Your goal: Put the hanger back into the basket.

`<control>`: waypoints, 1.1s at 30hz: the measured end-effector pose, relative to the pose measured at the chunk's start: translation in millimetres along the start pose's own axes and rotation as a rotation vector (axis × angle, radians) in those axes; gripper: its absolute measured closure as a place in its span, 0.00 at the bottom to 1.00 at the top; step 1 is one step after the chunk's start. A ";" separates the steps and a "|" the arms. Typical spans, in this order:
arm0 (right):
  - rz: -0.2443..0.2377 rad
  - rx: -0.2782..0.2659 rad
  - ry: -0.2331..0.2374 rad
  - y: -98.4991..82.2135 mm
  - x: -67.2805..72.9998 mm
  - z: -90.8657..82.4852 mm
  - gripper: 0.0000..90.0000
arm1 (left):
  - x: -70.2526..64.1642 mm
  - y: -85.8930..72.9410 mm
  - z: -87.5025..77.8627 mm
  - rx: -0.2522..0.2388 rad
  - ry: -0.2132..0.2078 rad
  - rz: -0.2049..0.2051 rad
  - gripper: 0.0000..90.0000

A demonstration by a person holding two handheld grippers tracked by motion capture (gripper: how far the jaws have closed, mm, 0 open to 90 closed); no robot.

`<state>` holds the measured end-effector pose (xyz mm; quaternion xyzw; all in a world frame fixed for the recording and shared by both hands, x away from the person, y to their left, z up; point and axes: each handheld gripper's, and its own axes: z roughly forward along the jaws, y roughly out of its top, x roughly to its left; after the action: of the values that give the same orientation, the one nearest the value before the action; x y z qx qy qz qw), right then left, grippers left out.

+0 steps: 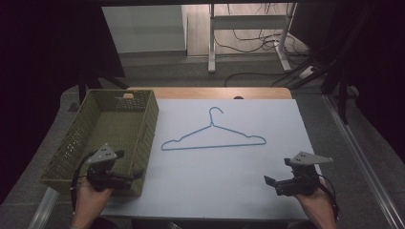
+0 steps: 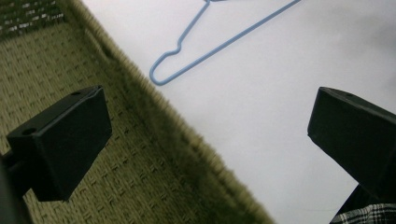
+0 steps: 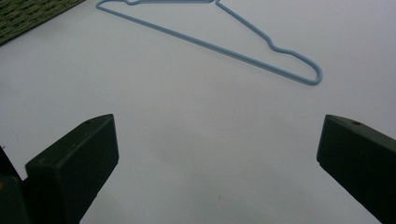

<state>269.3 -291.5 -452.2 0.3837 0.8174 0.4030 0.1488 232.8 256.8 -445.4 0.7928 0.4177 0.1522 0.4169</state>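
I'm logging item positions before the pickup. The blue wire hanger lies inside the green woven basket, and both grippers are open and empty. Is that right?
Not quite. The blue wire hanger lies flat on the white table surface, to the right of the green woven basket, as the high view shows. The left gripper and right gripper are indeed open and empty.

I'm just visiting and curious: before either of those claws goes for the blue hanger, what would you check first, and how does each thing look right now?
1. Left gripper jaws apart: ok.
2. Right gripper jaws apart: ok.
3. Both grippers hold nothing: ok.
4. Blue hanger lies flat on the white table, nothing on it or against it: ok.
5. Green basket has room inside: ok; the part visible is bare.
6. Left gripper away from basket wall: not ok, it hovers over the near corner.
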 end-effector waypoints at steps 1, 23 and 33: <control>0.000 0.000 0.000 0.0 0.0 0.0 0.00 | 0.0 0.0 0.0 0.000 0.000 0.000 0.00; -0.021 -0.006 0.056 31.5 3.7 3.6 0.00 | -28.6 60.0 35.7 0.021 -0.070 0.109 0.00; -0.055 0.015 0.059 46.3 1.2 12.0 0.00 | -33.2 77.0 62.4 0.039 -0.104 0.118 0.00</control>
<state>298.6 -266.4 -424.0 0.3503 0.8348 0.4035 0.1327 290.7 173.9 -419.0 0.8307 0.3511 0.1268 0.4129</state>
